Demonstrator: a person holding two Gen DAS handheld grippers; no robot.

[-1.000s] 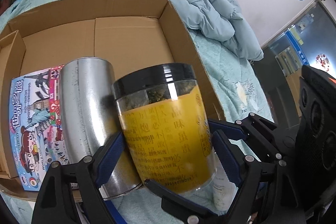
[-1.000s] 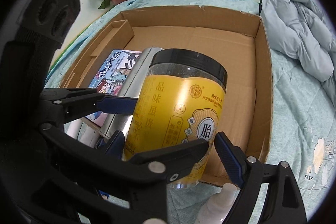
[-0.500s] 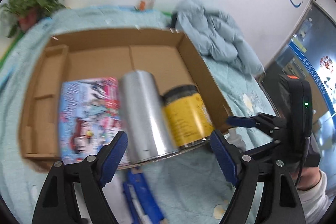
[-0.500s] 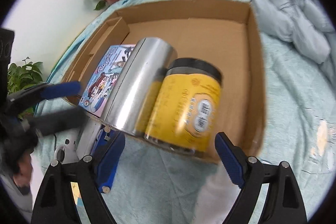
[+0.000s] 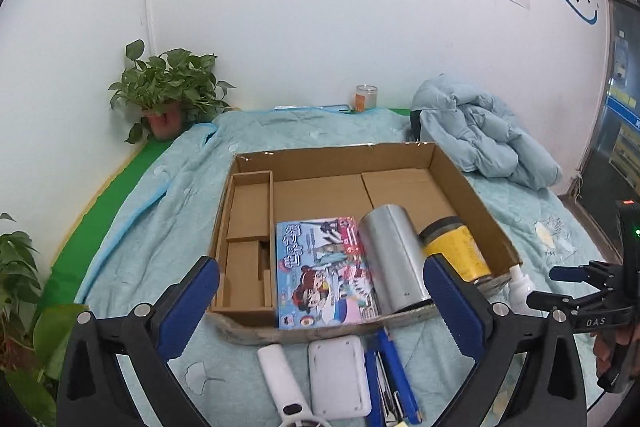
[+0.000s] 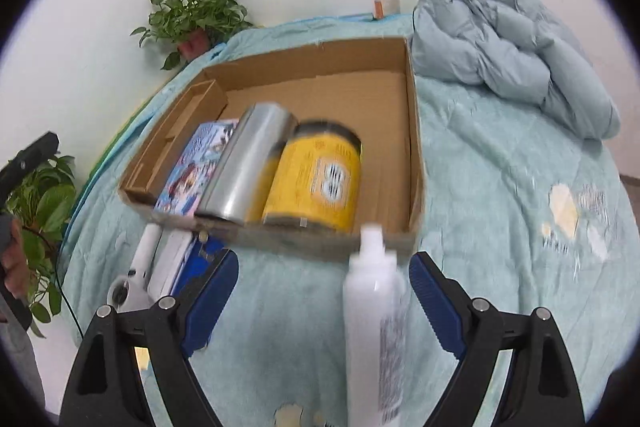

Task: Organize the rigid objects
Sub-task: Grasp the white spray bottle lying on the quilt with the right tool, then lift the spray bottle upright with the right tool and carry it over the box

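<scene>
From the left wrist, the left tool (image 5: 320, 307) is spreading wider with nothing between its pads, while the yellow jar (image 5: 456, 251) lies in the cardboard box (image 5: 468, 187) by the bed's near edge. From the right wrist, the right tool (image 6: 324, 295) stands spread around the white spray bottle (image 6: 376, 331), not pinching; I would centre on the bottle's body before closing

The box (image 5: 460, 179) is brown. The jar (image 5: 456, 253) is yellow with a black lid. The can (image 5: 394, 263) is shiny silver. The blanket (image 5: 168, 195) is light blue-green.
</scene>
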